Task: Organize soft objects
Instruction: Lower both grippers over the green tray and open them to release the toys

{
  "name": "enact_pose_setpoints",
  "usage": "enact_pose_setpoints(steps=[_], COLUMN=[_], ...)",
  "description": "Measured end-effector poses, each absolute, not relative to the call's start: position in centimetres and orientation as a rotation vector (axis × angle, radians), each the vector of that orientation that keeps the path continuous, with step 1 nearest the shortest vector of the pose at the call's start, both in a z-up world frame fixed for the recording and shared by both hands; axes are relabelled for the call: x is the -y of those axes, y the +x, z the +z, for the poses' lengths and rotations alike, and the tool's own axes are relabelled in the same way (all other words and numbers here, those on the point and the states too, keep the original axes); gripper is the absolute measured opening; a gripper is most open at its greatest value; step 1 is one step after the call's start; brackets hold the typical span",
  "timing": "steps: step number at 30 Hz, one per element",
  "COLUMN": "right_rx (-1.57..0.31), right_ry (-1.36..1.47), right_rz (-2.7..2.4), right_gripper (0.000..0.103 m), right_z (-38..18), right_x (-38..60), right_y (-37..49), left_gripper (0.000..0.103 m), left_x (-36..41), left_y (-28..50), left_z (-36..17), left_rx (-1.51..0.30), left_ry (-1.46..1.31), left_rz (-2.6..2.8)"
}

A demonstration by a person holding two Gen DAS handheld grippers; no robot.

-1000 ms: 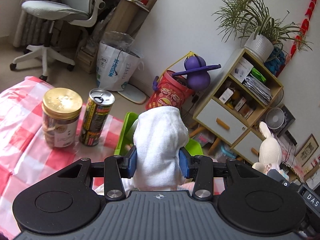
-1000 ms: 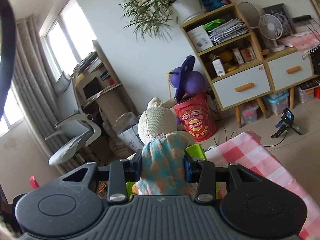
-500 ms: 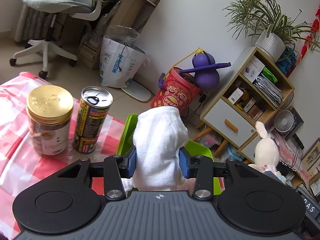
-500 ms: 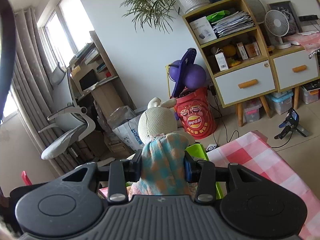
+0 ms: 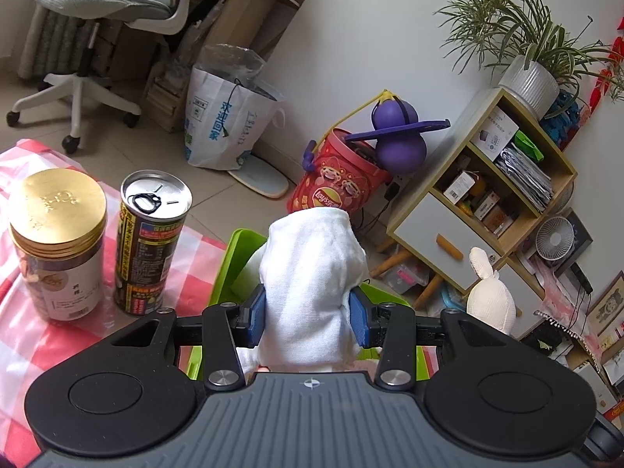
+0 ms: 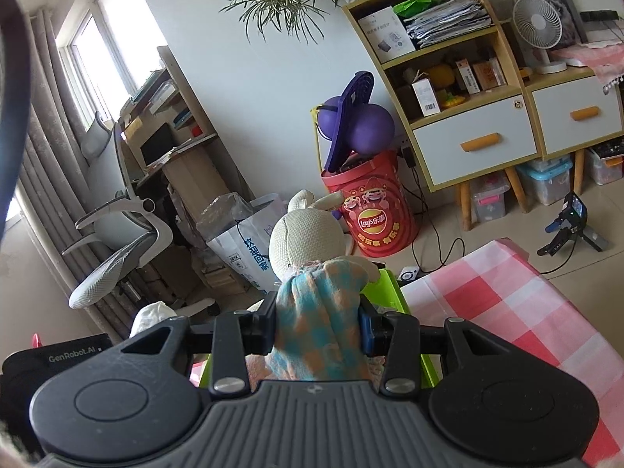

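Both grippers carry soft things above the green bin

Your left gripper [image 5: 308,318] is clamped on the folded white cotton cloth [image 5: 312,273], which stands upright between the pads. Your right gripper [image 6: 318,327] is clamped on the cream knitted rabbit doll in a checked dress [image 6: 312,261], head up. The bright green plastic bin [image 5: 234,261], at the far edge of the pink checked tablecloth [image 6: 507,312], lies directly under and just ahead of both.

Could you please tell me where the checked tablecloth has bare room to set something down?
The checked tablecloth lies bare to the right of the green bin in the right wrist view. In the left wrist view it is crowded left of the bin: the gold-lidded jar and the can stand close together there.
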State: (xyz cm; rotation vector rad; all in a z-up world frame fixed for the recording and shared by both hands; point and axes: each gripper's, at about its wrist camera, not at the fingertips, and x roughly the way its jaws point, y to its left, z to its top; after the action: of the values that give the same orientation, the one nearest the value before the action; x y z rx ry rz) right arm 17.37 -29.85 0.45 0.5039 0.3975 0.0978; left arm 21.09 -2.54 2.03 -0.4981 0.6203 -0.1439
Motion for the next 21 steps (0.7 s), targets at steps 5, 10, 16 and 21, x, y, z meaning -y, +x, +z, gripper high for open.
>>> enact_pose_setpoints(steps=[5, 10, 16, 21], right_rx=[-0.391, -0.403, -0.395, -0.368], right_ry=[0.507, 0.493, 0.493, 0.413], right_rz=[0.081, 0.057, 0.073, 0.086], right_gripper=[0.018, 0.027, 0.030, 0.031], right_z=[0.0, -0.5, 0.8, 2.6], right_x=[29.7, 29.9, 30.1, 28.8], right_y=[18.7, 20.0, 19.3, 18.1], left_gripper=[0.047, 0.074, 0.080, 0.081], left_x=[2.7, 2.7, 3.1, 4.2], left_y=[21.9, 22.1, 21.5, 20.4], left_z=[1.4, 1.2, 2.4, 3.4], left_rx=[-0.624, -0.616, -0.629, -0.667], left_ry=[-0.509, -0.519, -0.461, -0.372], left_rz=[-0.142, -0.130, -0.122, -0.117])
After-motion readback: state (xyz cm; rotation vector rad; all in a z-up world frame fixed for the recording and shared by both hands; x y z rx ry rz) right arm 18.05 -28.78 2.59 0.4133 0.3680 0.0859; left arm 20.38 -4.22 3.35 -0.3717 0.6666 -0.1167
